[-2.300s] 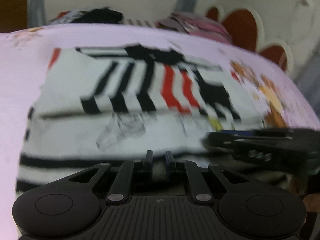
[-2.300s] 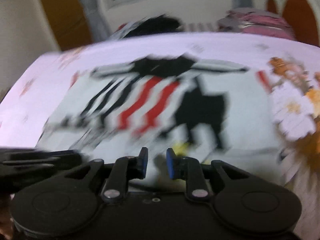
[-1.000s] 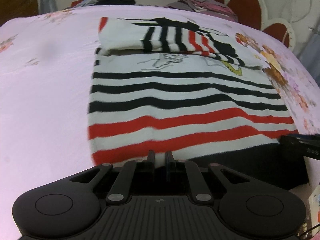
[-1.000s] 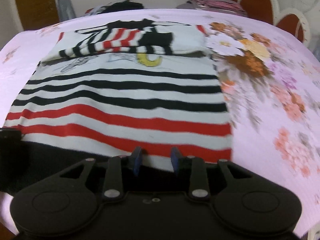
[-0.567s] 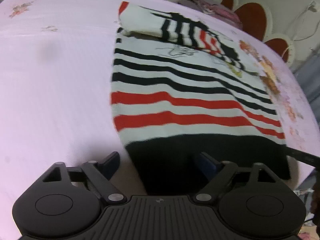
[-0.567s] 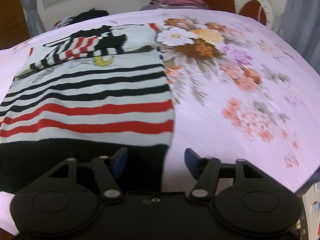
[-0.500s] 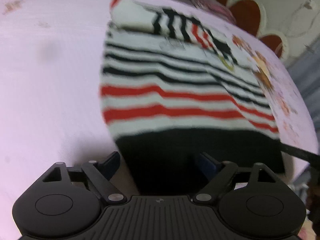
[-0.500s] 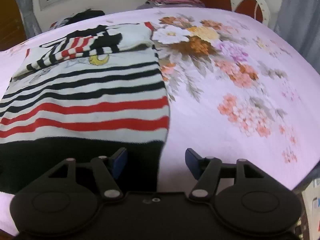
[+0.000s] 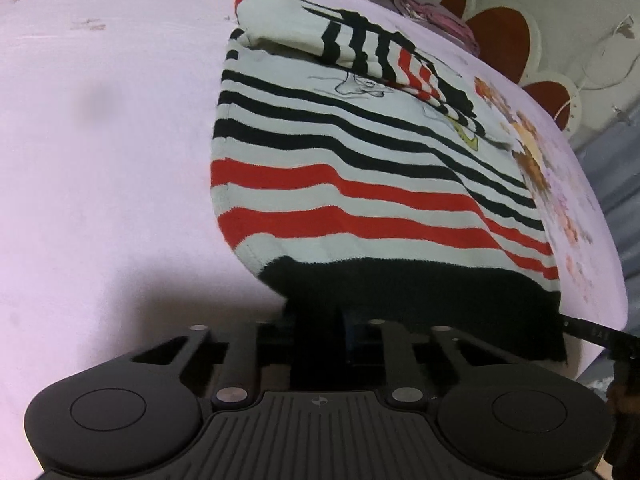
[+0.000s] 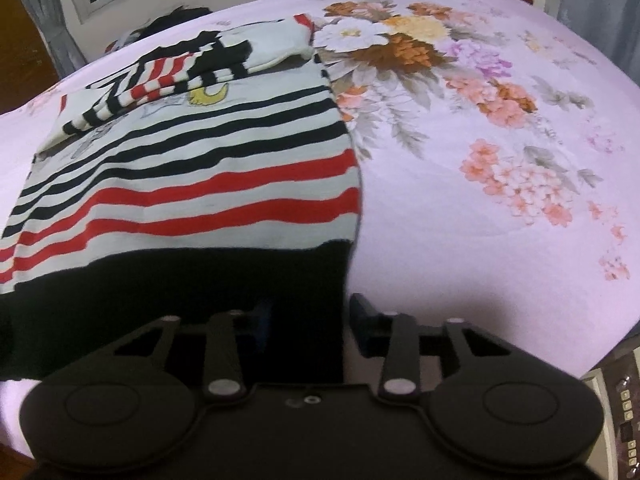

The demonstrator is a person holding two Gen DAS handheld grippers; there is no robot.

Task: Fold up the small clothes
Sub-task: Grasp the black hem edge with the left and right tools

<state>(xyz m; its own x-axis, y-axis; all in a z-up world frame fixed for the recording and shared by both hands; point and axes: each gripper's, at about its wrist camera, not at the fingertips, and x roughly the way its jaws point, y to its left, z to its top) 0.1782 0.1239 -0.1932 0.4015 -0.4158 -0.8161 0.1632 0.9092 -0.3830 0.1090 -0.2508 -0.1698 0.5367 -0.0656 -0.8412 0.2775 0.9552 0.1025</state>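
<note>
A striped sweater (image 9: 360, 184) in white, black and red lies flat on the pink bedsheet (image 9: 100, 140), with its sleeves folded across the far end. Its black hem is nearest me. My left gripper (image 9: 320, 332) is shut on the hem's left corner. In the right wrist view the sweater (image 10: 192, 184) fills the left half, and my right gripper (image 10: 310, 320) is closed partway around the hem's right corner, with a fingertip (image 10: 362, 314) beside the cloth edge. The right gripper's tip (image 9: 600, 334) shows at the left view's right edge.
The flowered part of the bedsheet (image 10: 480, 120) lies right of the sweater. A pile of folded pink clothes (image 9: 432, 8) and a dark garment (image 10: 176, 16) sit at the far end by the headboard (image 9: 508, 40). The bed's near edge is just below both grippers.
Both grippers were wide open at the hem half a second ago. Now the left has closed on the left corner and the right has narrowed around the right corner.
</note>
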